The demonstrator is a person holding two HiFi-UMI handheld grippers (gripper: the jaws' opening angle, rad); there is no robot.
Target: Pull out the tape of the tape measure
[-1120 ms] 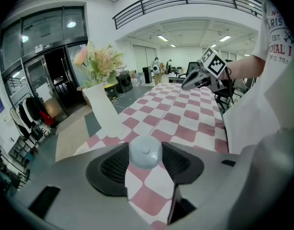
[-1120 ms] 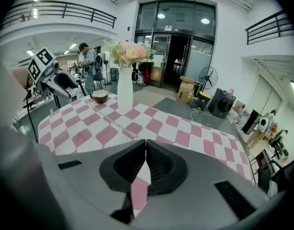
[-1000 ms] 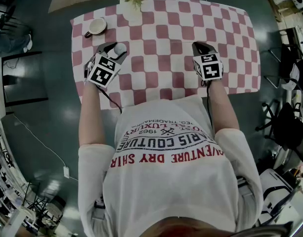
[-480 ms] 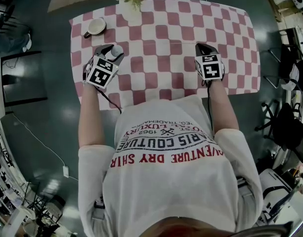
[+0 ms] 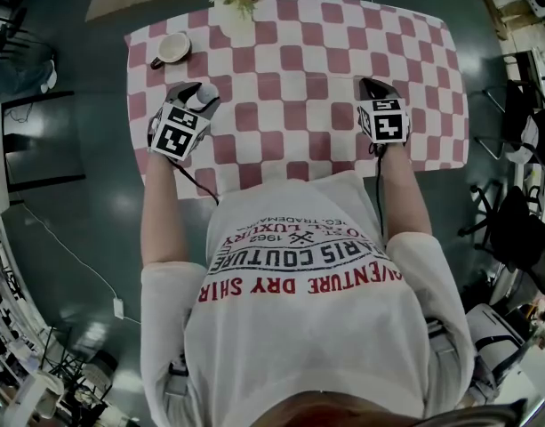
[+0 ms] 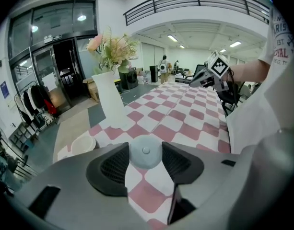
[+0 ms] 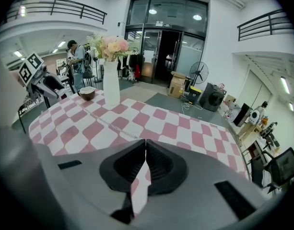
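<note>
The tape measure is a small round pale grey case (image 6: 145, 151) and sits between the pads of my left gripper (image 5: 199, 92), which is shut on it over the left part of the checked table (image 5: 290, 34). The case (image 5: 209, 89) shows at the jaw tips in the head view. My right gripper (image 5: 374, 86) is shut over the table's right part. A thin tape (image 7: 118, 127) runs from its closed jaws across the cloth towards my left gripper (image 7: 39, 83). From the left gripper view my right gripper (image 6: 204, 78) shows far across the table.
A white vase with flowers (image 5: 232, 7) stands at the table's far edge, and a cup on a saucer (image 5: 172, 47) at its far left corner. Chairs and furniture (image 5: 521, 140) stand to the right of the table on the dark floor.
My right gripper has moved to the right, away from the left one. My left gripper has shifted slightly left and rolled a little, still holding the case.
</note>
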